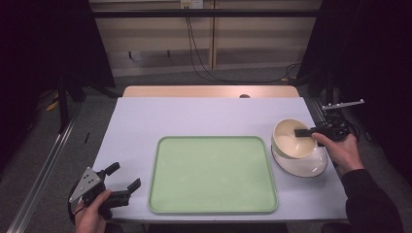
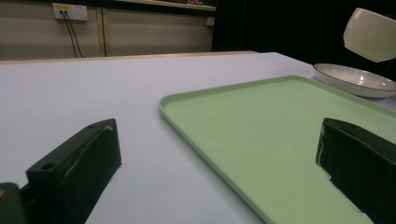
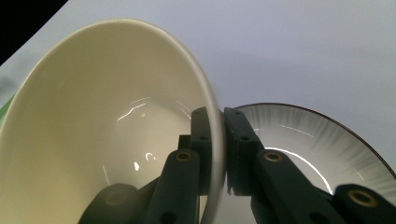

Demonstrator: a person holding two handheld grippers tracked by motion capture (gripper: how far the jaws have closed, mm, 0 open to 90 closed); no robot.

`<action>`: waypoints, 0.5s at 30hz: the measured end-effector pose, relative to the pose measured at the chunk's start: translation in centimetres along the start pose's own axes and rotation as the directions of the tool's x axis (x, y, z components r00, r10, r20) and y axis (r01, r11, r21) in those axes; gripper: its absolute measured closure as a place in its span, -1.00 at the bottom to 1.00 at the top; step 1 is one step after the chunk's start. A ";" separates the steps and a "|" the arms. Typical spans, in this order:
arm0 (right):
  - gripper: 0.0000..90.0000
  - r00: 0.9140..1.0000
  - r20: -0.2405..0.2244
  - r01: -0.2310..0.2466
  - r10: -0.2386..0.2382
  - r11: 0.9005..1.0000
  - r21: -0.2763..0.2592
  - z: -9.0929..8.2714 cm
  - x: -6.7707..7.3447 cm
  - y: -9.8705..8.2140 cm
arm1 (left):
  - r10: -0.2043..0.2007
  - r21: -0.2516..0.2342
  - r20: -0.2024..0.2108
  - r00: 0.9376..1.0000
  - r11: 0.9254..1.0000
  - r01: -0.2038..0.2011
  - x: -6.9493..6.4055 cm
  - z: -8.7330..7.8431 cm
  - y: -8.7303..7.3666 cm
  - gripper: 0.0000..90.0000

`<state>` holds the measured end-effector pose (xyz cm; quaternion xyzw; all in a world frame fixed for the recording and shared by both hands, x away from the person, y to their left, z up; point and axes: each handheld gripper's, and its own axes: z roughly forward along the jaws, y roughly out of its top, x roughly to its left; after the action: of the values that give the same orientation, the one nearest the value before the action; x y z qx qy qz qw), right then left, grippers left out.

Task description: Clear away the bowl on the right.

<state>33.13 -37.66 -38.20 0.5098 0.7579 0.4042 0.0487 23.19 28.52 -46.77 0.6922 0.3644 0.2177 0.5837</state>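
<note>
Clamping the rim of a cream bowl (image 3: pixel 107 140), the right tool (image 3: pixel 219 140) has one jaw inside the bowl and the other against its outer wall. In the high view the right tool (image 1: pixel 307 132) comes in from the side away from the green tray (image 1: pixel 212 174), held by the person's right hand (image 1: pixel 342 150). The bowl (image 1: pixel 290 140) is tilted and lifted clear above a shallow white plate (image 1: pixel 306 165) with a dark rim; from the left gripper view the bowl (image 2: pixel 371 33) hangs above the plate (image 2: pixel 356 79) with a gap between them. The plate rests on the pale tabletop (image 1: pixel 209 116), just beside the tray's right edge.

The left tool (image 1: pixel 121 187) sits near the tray's front left corner, held by the left hand (image 1: pixel 90 216), its jaws spread wide with nothing between them. In its own view one jaw stands over bare tabletop (image 2: pixel 70 93) and the other over the tray (image 2: pixel 261 135).
</note>
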 end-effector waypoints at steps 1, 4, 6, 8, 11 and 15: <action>0.87 1.000 -0.006 0.006 -0.006 1.000 0.001 0.1 0.1 0.1 | 0.004 0.000 0.006 1.000 1.000 -0.004 0.0 0.0 0.0 -1.00; 0.86 1.000 -0.009 0.009 -0.009 1.000 0.003 0.4 0.5 0.5 | 0.017 0.003 0.002 1.000 1.000 -0.017 -0.1 0.1 0.0 -1.00; 0.86 1.000 -0.019 0.014 -0.014 1.000 0.006 0.7 0.7 0.7 | 0.020 0.001 -0.003 1.000 1.000 -0.020 -0.1 0.1 0.0 -1.00; 0.86 1.000 -0.022 0.017 -0.017 1.000 0.010 0.9 0.9 0.9 | 0.022 -0.002 -0.005 1.000 1.000 -0.022 -0.1 0.1 0.0 -1.00; 0.86 0.999 -0.028 0.022 -0.022 0.999 0.026 1.4 1.2 1.2 | 0.036 -0.005 -0.013 0.999 0.999 -0.036 -0.2 0.2 0.0 -1.00; 0.86 0.999 -0.038 0.027 -0.026 0.999 0.039 2.1 1.5 1.6 | 0.050 -0.004 -0.020 0.999 0.999 -0.050 -0.1 0.2 0.0 -1.00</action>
<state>34.60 -35.00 -38.07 0.4929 0.7731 0.3981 0.0299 23.23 28.30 -46.78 0.6976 0.3522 0.2399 0.5760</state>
